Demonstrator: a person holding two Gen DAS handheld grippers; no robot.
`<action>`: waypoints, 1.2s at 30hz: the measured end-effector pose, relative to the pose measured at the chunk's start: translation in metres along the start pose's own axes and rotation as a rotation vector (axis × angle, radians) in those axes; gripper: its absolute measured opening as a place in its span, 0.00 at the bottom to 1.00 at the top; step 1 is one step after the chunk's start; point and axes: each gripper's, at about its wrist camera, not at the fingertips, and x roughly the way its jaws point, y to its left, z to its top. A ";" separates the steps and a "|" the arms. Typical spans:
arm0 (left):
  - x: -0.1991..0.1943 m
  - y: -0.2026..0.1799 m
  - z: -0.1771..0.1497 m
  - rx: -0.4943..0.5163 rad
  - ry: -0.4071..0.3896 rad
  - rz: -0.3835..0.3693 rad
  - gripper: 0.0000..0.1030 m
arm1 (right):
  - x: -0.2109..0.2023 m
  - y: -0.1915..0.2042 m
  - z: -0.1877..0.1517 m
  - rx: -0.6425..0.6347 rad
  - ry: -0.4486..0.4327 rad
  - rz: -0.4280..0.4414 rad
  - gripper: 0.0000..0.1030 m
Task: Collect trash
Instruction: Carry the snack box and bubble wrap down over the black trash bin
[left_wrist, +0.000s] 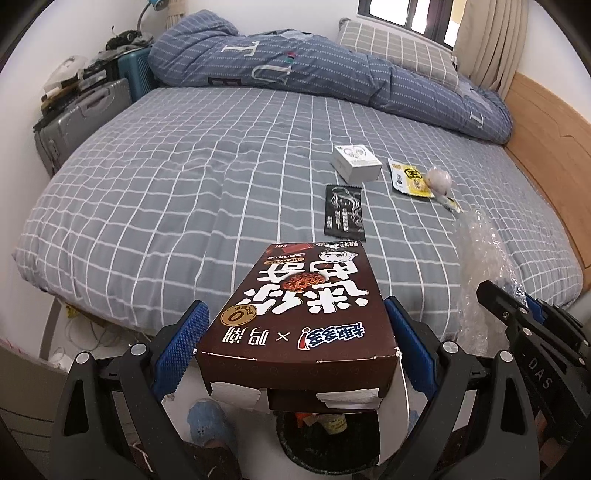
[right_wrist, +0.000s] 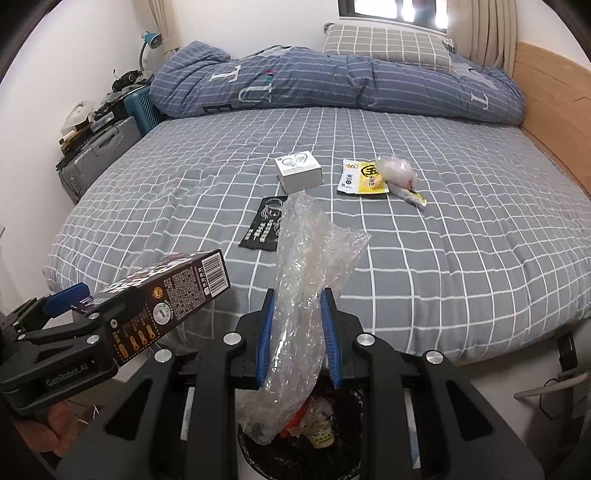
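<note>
The left tool (left_wrist: 295, 343) is clamped on a dark brown snack box (left_wrist: 295, 306), its blue pads pressed against the box's two long sides at the bottom centre of the left wrist view; the same box (right_wrist: 162, 295) shows at the lower left of the right wrist view, tilted up toward the bed. The right tool (right_wrist: 297, 332) stands narrowly parted and pinches a crumpled piece of clear bubble wrap (right_wrist: 306, 280), which rises above the pads and hangs down below them. Under both tools, at the bottom edge of each view, sits a black-lined trash bin (right_wrist: 258, 450) with scraps and a small jar already in it; the lower end of the wrap dangles right over its rim. Further up, on the grey checked bed sheet (right_wrist: 443, 258), more litter lies in the middle of the frame: a small white box (right_wrist: 299, 173), a black printed wrapper (right_wrist: 262, 225) just below it, a yellow and white packet (right_wrist: 364, 181) to the right, and a pale wad of plastic (right_wrist: 397, 171) resting against that packet's right edge. A rolled blue duvet (right_wrist: 332, 85) runs across the top of the bed
</note>
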 end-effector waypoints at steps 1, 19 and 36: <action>-0.002 0.000 -0.004 0.001 0.000 0.000 0.89 | -0.001 0.001 -0.004 -0.001 0.002 0.000 0.23; -0.009 0.000 -0.068 -0.007 0.044 -0.021 0.89 | -0.006 0.002 -0.059 -0.013 0.052 -0.010 0.23; 0.023 0.001 -0.127 0.008 0.139 -0.006 0.89 | 0.017 -0.008 -0.111 -0.009 0.141 -0.031 0.23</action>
